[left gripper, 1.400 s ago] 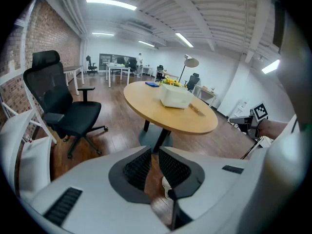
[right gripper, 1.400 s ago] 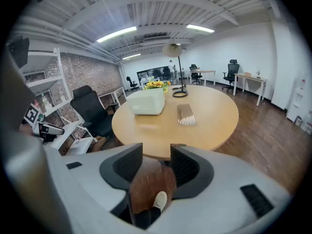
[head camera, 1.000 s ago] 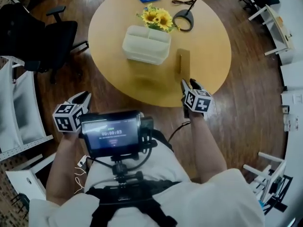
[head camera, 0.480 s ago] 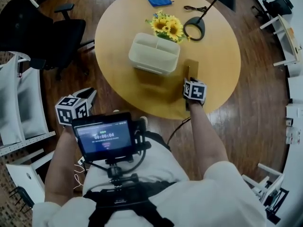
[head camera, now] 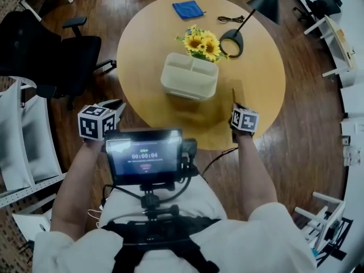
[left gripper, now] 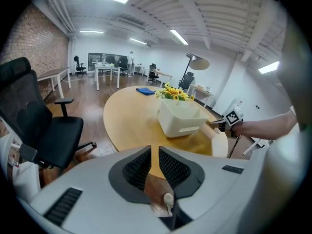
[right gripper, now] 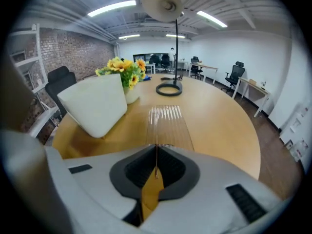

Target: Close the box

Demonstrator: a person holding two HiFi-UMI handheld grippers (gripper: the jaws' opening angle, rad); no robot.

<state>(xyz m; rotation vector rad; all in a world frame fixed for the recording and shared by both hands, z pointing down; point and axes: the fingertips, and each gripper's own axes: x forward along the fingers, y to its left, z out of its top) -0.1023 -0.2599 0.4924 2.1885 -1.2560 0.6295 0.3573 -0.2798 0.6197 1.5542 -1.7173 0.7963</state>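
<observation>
A white open box with inner dividers stands in the middle of the round wooden table. It also shows in the left gripper view as the box, and in the right gripper view, at the left, as the box. My right gripper is at the table's right front, shut on the near edge of a clear ribbed lid. From above the lid shows only as a thin strip. My left gripper hangs off the table's left front edge, its jaws together with only a slit and nothing between them.
Sunflowers stand right behind the box. A black desk lamp, a coiled cable and a blue cloth lie at the table's far side. A black office chair stands to the left, and white shelving is nearer.
My right gripper has moved forward over the table edge to the lid, and its jaws have gone from open to shut on it. The left gripper has risen slightly toward the table.
</observation>
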